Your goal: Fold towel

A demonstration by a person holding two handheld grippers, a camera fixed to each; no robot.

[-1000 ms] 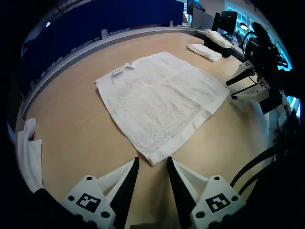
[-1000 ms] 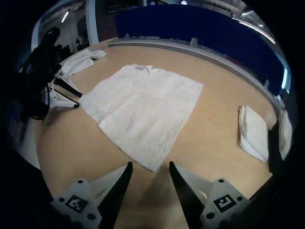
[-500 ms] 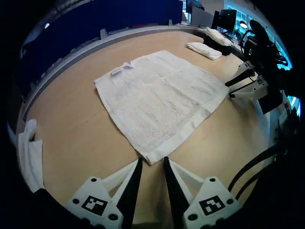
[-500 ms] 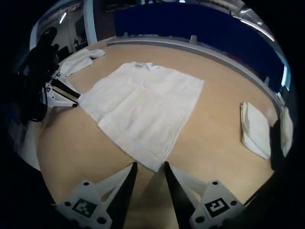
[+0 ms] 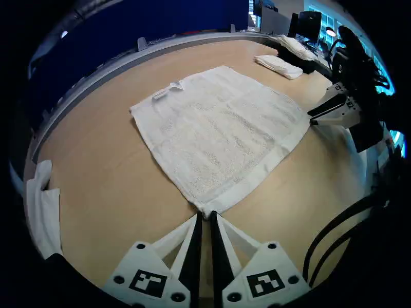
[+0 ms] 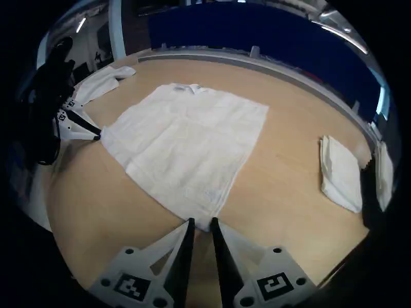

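A white towel point(image 5: 221, 133) lies spread flat on the light wooden table point(image 5: 103, 169). In the left gripper view, my left gripper point(image 5: 205, 218) has its fingers drawn together on the near corner of the towel. My right gripper point(image 5: 311, 117) shows farther off at the towel's right-hand corner. In the right gripper view, the right gripper point(image 6: 201, 224) is shut on the nearest corner of the towel point(image 6: 185, 149). The left gripper point(image 6: 97, 134) pinches the corner at the left there. A small tag point(image 5: 165, 90) sits on the far edge.
Folded white towels point(image 5: 280, 65) lie at the table's far right, with two more folded towels point(image 6: 339, 172) to the right in the right gripper view. A loose white cloth point(image 5: 41, 205) lies at the table's left edge. A blue partition point(image 5: 144, 20) runs behind the table.
Both grippers moved forward to the towel's corners and their fingers went from wide open to shut on them. The towel has stayed flat.
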